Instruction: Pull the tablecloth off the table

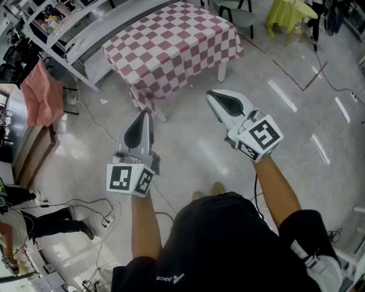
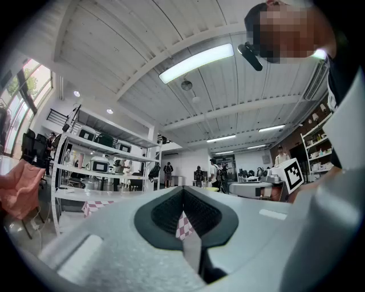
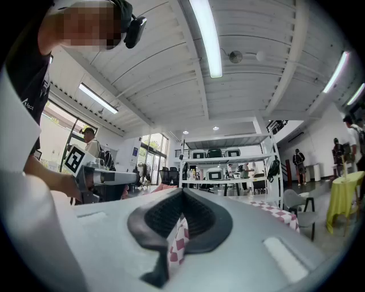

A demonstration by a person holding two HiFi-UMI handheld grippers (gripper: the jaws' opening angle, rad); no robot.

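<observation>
The red-and-white checked tablecloth [image 1: 171,45] lies spread over a small table with white legs [image 1: 222,71], its edges hanging down. My left gripper [image 1: 146,113] is shut, and its tip is close below the cloth's near corner; contact cannot be told. My right gripper [image 1: 210,94] is shut too and stands short of the near edge, apart from it. In the left gripper view the shut jaws [image 2: 182,191] leave a slit that shows a strip of checked cloth [image 2: 182,225]. In the right gripper view the jaws [image 3: 182,193] show the same [image 3: 178,242], and the clothed table [image 3: 276,212] stands to the right.
A metal shelving rack [image 1: 68,28] runs behind the table on the left. A pink cloth [image 1: 40,94] hangs by a wooden bench. A grey chair [image 1: 239,14] and a yellow-covered table [image 1: 288,14] stand at the back right. Cables [image 1: 85,205] cross the floor near a person [image 1: 34,219].
</observation>
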